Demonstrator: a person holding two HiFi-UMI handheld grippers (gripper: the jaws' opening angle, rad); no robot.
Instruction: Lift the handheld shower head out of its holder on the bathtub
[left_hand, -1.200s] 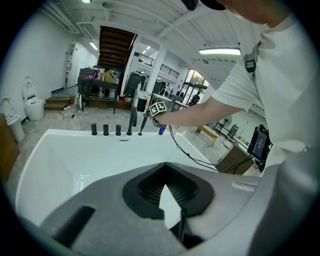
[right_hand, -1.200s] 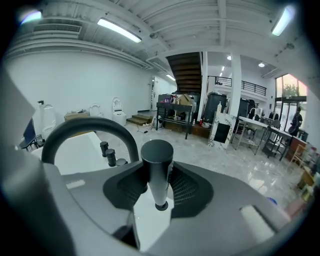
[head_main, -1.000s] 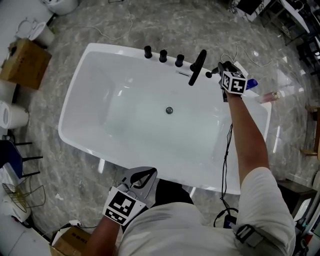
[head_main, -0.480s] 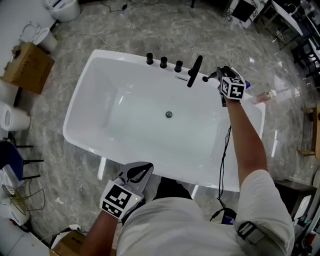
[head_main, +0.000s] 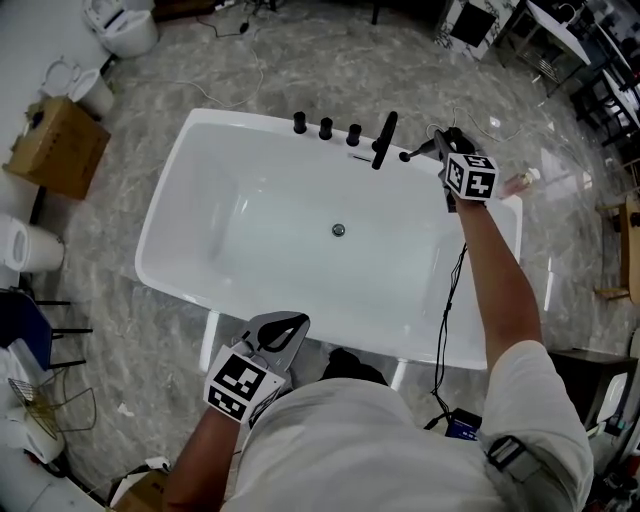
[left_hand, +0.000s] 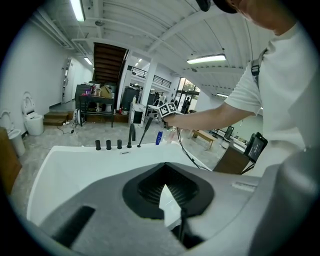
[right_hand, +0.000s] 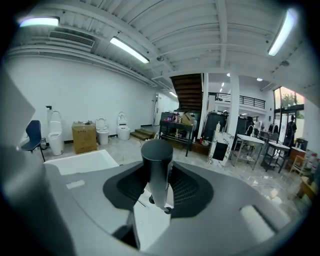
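The black stick-shaped shower head (head_main: 418, 151) is clamped in my right gripper (head_main: 443, 148) above the far right corner of the white bathtub (head_main: 190, 190). In the right gripper view its round handle (right_hand: 156, 167) stands upright between the jaws. From the left gripper view the shower head (left_hand: 145, 131) slants down from the right gripper (left_hand: 166, 112) toward the tub's far rim. My left gripper (head_main: 296, 326) hangs at the tub's near rim with its tips together, holding nothing.
Three black knobs (head_main: 325, 128) and a tall black spout (head_main: 383, 140) line the far rim, left of the shower head. A cardboard box (head_main: 55, 145) and toilets (head_main: 120, 20) stand at the left. A bottle (head_main: 520, 181) lies beyond the tub's right end.
My right gripper has risen with the shower head in it, drawing it up and away from the rim. The left gripper has lifted a little near the tub's near edge.
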